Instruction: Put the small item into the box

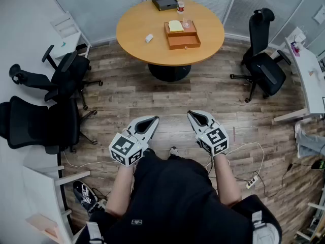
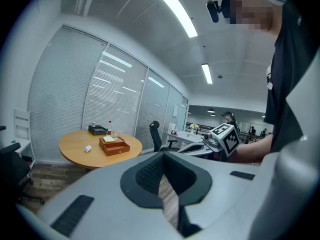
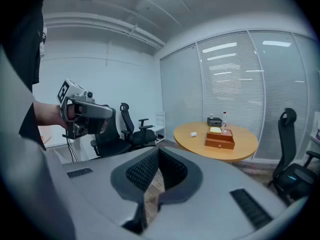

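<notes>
A small white item lies on the round wooden table, left of an open brown wooden box that holds a yellow pad. Both grippers are far from the table, held in front of the person's body over the wood floor. My left gripper and right gripper each taper to a shut point with nothing between the jaws. In the left gripper view the item and box sit far ahead of the gripper. In the right gripper view the item and box are equally distant from the gripper.
A black tray, a bottle and a glass stand at the table's far side. Black office chairs crowd the left; another chair and a white desk stand right. Cables trail on the floor.
</notes>
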A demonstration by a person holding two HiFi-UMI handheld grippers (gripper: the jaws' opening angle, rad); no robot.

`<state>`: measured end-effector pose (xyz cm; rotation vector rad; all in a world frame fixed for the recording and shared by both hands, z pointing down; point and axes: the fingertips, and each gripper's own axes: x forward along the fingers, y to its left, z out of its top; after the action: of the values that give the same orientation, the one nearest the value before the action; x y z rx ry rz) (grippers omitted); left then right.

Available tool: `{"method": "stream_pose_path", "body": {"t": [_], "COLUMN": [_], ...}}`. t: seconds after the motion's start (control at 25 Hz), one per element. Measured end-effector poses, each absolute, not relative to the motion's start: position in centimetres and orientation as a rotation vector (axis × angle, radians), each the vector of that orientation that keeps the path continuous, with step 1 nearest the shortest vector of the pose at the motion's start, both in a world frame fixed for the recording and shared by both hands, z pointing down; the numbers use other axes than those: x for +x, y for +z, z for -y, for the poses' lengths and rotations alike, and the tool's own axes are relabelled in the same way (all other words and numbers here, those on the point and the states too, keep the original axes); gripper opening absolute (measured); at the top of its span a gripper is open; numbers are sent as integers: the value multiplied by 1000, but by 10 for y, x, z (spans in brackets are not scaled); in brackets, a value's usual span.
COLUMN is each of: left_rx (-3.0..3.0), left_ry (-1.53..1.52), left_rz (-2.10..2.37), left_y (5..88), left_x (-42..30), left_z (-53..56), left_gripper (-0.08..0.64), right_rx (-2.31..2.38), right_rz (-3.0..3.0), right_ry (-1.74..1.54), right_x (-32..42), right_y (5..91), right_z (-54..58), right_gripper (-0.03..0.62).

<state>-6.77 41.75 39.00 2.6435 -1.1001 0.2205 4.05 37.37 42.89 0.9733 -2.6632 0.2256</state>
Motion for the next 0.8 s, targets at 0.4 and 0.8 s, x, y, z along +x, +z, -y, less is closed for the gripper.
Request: {"method": "stream_pose_path", "body": {"t": [0.4, 0.8], "left_rx": [2626, 2621], "left_ry": [226, 230], "left_rz": [1111, 1105], "left_y": [395, 397], "left_x": [-71, -66], "left_z": [-420, -418], "left_gripper": [6, 6], "right_rx": [917, 915], "right_rz": [2660, 2657], "right_ry": [249, 267], "right_x": [39, 42], "right_y": [461, 465], "right_z": [-384, -383], "right_gripper": [5, 5]}}
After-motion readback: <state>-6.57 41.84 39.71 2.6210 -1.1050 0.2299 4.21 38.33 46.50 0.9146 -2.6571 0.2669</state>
